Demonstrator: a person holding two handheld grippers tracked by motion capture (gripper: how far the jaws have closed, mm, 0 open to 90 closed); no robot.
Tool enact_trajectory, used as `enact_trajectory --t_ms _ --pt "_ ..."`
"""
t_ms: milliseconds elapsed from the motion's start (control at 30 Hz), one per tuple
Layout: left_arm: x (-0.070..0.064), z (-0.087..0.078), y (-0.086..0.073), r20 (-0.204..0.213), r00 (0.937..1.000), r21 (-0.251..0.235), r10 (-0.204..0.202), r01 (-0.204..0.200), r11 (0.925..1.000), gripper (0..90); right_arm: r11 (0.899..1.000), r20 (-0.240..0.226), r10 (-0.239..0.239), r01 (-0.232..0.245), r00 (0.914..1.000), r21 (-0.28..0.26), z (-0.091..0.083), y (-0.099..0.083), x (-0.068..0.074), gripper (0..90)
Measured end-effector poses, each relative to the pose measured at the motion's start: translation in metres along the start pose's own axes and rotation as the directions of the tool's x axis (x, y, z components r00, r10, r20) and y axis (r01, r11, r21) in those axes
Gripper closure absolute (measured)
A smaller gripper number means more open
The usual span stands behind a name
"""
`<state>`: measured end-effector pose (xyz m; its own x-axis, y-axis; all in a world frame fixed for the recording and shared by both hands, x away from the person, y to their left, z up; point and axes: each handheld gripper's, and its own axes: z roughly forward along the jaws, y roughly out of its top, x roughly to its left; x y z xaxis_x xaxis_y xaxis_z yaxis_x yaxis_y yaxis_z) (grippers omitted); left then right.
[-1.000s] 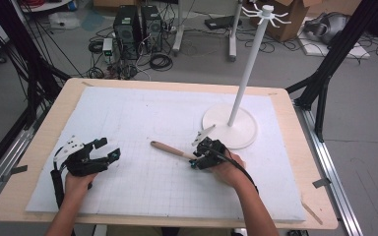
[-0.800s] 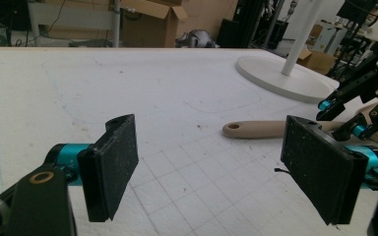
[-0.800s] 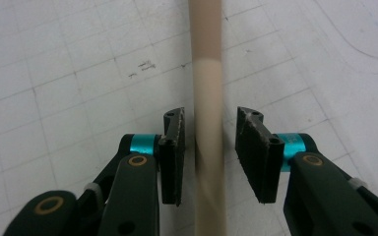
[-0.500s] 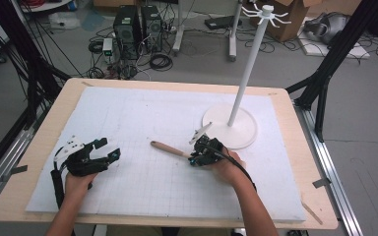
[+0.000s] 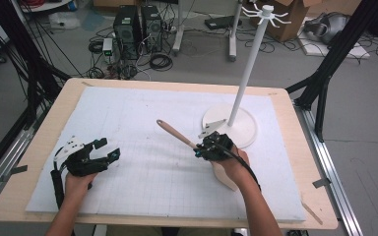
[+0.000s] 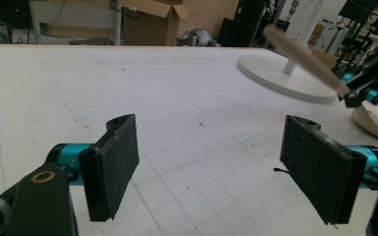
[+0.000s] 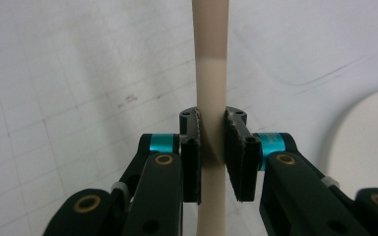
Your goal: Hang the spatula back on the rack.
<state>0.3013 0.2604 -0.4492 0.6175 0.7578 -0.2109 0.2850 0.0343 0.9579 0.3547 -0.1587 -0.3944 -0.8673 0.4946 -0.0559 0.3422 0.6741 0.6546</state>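
While right gripper (image 5: 207,149) fingers clamp spatula (image 5: 177,135) near white stand (image 5: 236,125), left gripper (image 5: 103,155) fingers spread, empty.

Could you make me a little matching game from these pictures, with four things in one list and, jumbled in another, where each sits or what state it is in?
Things:
1. long spatula with wooden handle and cream blade
2. tall white hook stand with round base
3. left gripper
4. white gridded mat

States:
A. covers the wooden tabletop
B. jaws wide apart, holding nothing
C. clamped in the right gripper, handle tilted up
D. stands upright at the mat's far right

Pairs: 1-C, 2-D, 3-B, 4-A
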Motion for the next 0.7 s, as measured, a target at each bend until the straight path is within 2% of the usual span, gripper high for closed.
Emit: enact_trajectory --t_ms 167,367,467,600,667,700 --pt "0.0 0.0 0.0 0.002 1.0 0.003 0.003 -0.003 1.0 23.2 0.997 0.057 0.035 -0.031 0.9977 -0.07 -0.02 -0.001 -0.004 78.5" --pt "0.0 0.0 -0.001 0.0 1.0 0.0 -0.001 0.001 1.0 23.6 0.991 0.085 0.072 -0.062 0.9938 -0.115 -0.042 -0.002 -0.01 78.4" --pt "0.0 0.0 -0.001 0.002 1.0 0.0 -0.001 0.001 1.0 23.7 0.985 0.098 0.089 -0.073 0.9911 -0.157 -0.053 -0.002 -0.012 78.3" --pt "0.0 0.0 -0.001 0.005 1.0 0.001 0.001 -0.001 1.0 23.7 0.966 0.115 0.125 -0.095 0.9855 -0.241 -0.068 -0.005 -0.016 78.2" --pt "-0.001 0.0 -0.001 0.004 1.0 0.0 -0.001 0.001 1.0 23.7 0.951 0.13 0.152 -0.109 0.9797 -0.288 -0.075 -0.006 -0.017 78.1" --pt "-0.001 0.0 -0.001 0.005 1.0 0.0 -0.002 0.002 1.0 23.7 0.94 0.145 0.167 -0.113 0.9752 -0.321 -0.079 -0.008 -0.019 78.1"
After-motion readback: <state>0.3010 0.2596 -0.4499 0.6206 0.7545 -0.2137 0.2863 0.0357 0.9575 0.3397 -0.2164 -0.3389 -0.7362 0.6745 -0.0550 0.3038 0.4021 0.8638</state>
